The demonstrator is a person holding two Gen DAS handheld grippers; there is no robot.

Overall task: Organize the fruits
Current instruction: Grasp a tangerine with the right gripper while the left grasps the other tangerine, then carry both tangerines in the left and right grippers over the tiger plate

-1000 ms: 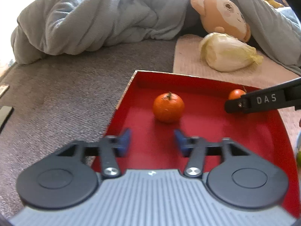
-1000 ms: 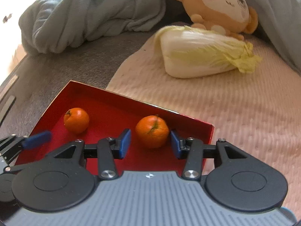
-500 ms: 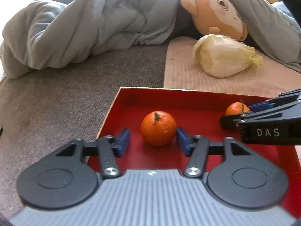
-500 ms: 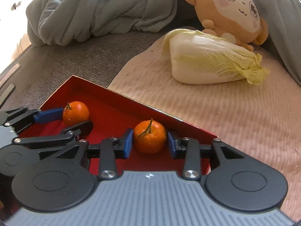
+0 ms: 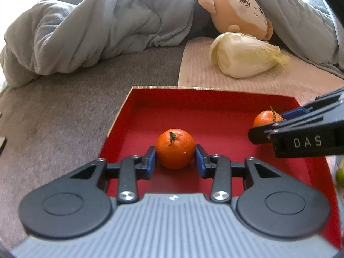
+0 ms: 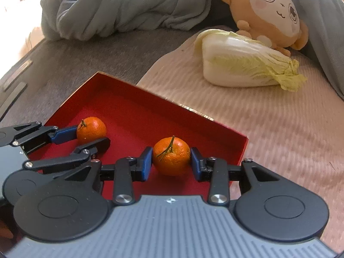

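A bed covered in grey fabric fills the scene, with a rumpled pale blue-grey duvet (image 5: pixel 90 32) heaped at the far side, an orange plush monkey (image 5: pixel 238 13) tucked under its edge, and a pale Chinese cabbage (image 5: pixel 243 58) lying on a cream ribbed mat (image 6: pixel 279 129) just in front of the toy. Nearer, a shallow red cardboard tray (image 5: pixel 193 105) sits half on the grey cover, half on the mat, and it holds two small orange mandarins with green stems.

The left gripper (image 5: pixel 174 159) reaches into the tray's near left part; its jaws are closing on the left mandarin (image 5: pixel 175 148), and both blue pads appear to touch the fruit's sides at its widest part. The right gripper (image 6: pixel 171 161) works at the tray's right wall, its jaws clenched on the right mandarin (image 6: pixel 171 155), again across the middle. Gripping at the widest girth probably keeps a round, soft fruit from squirting out.

Both fruits seem to rest on the tray floor, well apart from each other, so each hand has room. Lifting both out together looks like the step in hand.
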